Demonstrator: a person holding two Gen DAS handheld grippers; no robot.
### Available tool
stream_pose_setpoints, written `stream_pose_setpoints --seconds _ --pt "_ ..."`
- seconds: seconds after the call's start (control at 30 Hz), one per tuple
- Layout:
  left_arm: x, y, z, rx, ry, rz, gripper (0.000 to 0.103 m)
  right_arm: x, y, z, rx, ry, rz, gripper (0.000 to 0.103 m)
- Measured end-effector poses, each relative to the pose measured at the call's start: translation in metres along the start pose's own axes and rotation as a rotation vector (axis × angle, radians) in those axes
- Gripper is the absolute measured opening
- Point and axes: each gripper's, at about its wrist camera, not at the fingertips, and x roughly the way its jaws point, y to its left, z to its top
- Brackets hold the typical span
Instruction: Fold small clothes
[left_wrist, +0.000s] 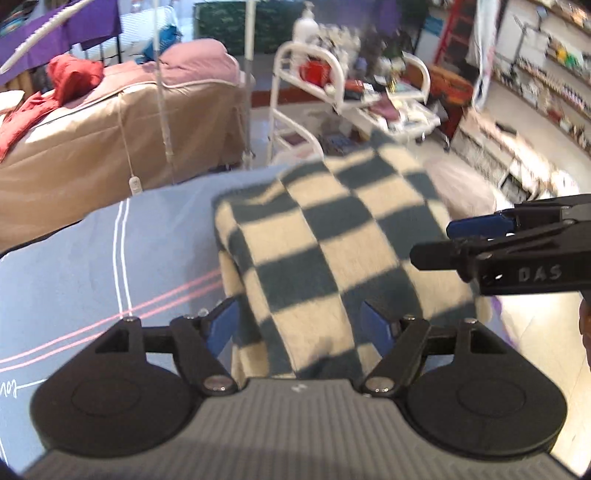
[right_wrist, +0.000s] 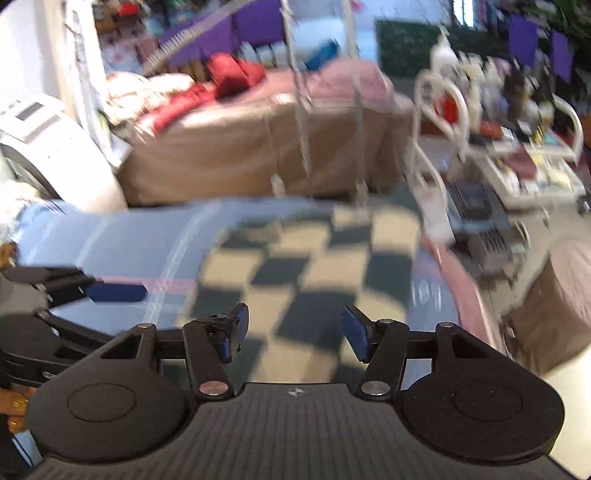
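Lying on the blue sheet (left_wrist: 92, 258), the checked cloth (left_wrist: 332, 236) runs lengthwise near to far, directly ahead between the released left hand-held gripper (left_wrist: 299, 328); the right hand-held gripper (right_wrist: 293, 334), also released, hovers above its near-right part.

A tan-covered bed (left_wrist: 110, 122) stands behind, a white cart (left_wrist: 332, 85) beside it, shelves (left_wrist: 546, 74) along the right wall.

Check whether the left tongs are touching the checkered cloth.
Cannot tell. In the left wrist view the left tongs stand open around the checkered cloth, which fills the space between them, but blur hides any contact at the pads.
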Motion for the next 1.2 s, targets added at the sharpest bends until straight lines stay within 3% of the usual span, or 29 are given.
stream_pose_setpoints --seconds 0.1,0.17,0.4,0.5,0.7,0.8,0.97,1.2 --pt "0.015 -0.009 -0.006 0.054 0.042 0.015 0.073 0.014 -0.003 -0.015 0.018 0.032 -0.048 0.091" --pt "0.025 -0.014 -0.011 0.087 0.058 0.033 0.073 0.016 -0.003 -0.018 0.018 0.034 -0.064 0.097" --pt "0.04 -0.016 -0.009 0.081 0.072 0.04 0.073 0.021 0.005 -0.021 -0.034 0.057 -0.104 0.103" --pt "0.024 -0.008 -0.008 0.056 0.064 0.031 0.073 0.019 0.005 -0.021 -0.023 0.064 -0.105 0.103" --pt "-0.027 0.006 0.004 0.032 -0.011 0.073 0.102 0.002 0.003 -0.008 0.046 0.073 -0.111 0.103" --pt "-0.051 0.009 0.014 0.014 -0.014 0.099 0.103 -0.013 0.008 0.002 0.059 0.093 -0.15 0.103" --pt "-0.074 0.001 0.039 0.039 0.045 0.129 0.103 -0.045 0.02 0.016 0.069 0.084 -0.166 0.103" --pt "-0.099 -0.003 0.05 0.0 0.075 0.105 0.103 -0.069 0.037 0.02 0.04 0.111 -0.162 0.103"
